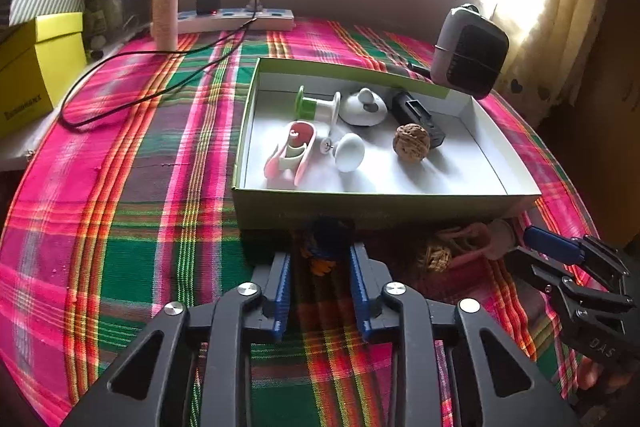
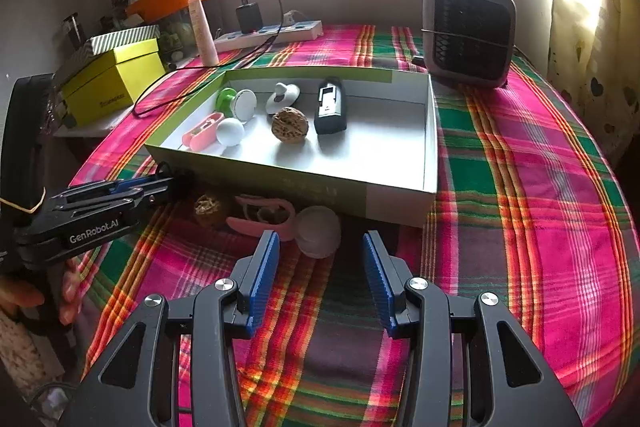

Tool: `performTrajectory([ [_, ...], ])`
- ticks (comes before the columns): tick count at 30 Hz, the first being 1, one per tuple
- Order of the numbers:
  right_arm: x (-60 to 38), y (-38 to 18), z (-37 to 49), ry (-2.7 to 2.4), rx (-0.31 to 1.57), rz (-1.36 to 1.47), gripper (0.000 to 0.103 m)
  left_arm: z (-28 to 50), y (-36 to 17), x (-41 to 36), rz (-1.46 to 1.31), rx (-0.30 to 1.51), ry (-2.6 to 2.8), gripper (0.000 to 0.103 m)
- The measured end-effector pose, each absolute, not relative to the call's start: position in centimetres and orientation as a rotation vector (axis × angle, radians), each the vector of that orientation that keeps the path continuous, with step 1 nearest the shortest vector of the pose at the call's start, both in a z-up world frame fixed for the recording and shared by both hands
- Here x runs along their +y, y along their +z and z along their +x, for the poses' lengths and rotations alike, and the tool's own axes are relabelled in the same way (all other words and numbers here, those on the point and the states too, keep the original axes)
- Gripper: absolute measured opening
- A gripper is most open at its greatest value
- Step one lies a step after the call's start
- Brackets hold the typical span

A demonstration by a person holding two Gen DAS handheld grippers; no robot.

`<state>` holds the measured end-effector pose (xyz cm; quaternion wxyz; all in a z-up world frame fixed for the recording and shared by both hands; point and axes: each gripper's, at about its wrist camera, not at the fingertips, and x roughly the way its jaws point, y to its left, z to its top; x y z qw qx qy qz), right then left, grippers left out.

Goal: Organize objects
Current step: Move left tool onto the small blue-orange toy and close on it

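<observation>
My left gripper (image 1: 320, 253) is shut on a small dark blue and orange object (image 1: 326, 241) on the plaid cloth, right against the front wall of the green box (image 1: 384, 207). Inside the box lie a walnut (image 1: 412, 142), a white knob (image 1: 350, 151), a pink clip (image 1: 290, 151), a green-white spool (image 1: 318, 105) and a black device (image 1: 418, 115). My right gripper (image 2: 320, 247) is open just short of a white ball (image 2: 318, 231). Left of the ball on the cloth are a second pink clip (image 2: 264, 217) and a second walnut (image 2: 208, 209).
A grey heater (image 2: 468, 31) stands behind the box at the right. A power strip (image 2: 272, 31) with a black charger and cable, a pale tube (image 2: 204, 31) and a yellow box (image 2: 116, 79) line the back left. A hand (image 2: 68, 291) holds the left gripper.
</observation>
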<state>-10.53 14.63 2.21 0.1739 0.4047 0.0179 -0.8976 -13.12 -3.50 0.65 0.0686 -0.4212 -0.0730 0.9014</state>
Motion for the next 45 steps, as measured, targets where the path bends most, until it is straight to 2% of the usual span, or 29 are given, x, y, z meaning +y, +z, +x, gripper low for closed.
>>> performTrajectory([
  [10,14.1,2.7,-10.2,-2.532,0.084,1.121,0.045,-12.7,0.6,-4.0,-1.273,-0.263,2.716,0.021],
  [31,9.2,2.2,-11.8,-2.415,0.317,1.091,0.045,-12.0,0.4,-5.2,-1.270,-0.300,2.711,0.020],
  [45,9.0,2.3,-11.0,-2.302,0.261,1.140,0.045,-12.1,0.4,-5.4,-1.262,-0.327,2.696,0.020],
])
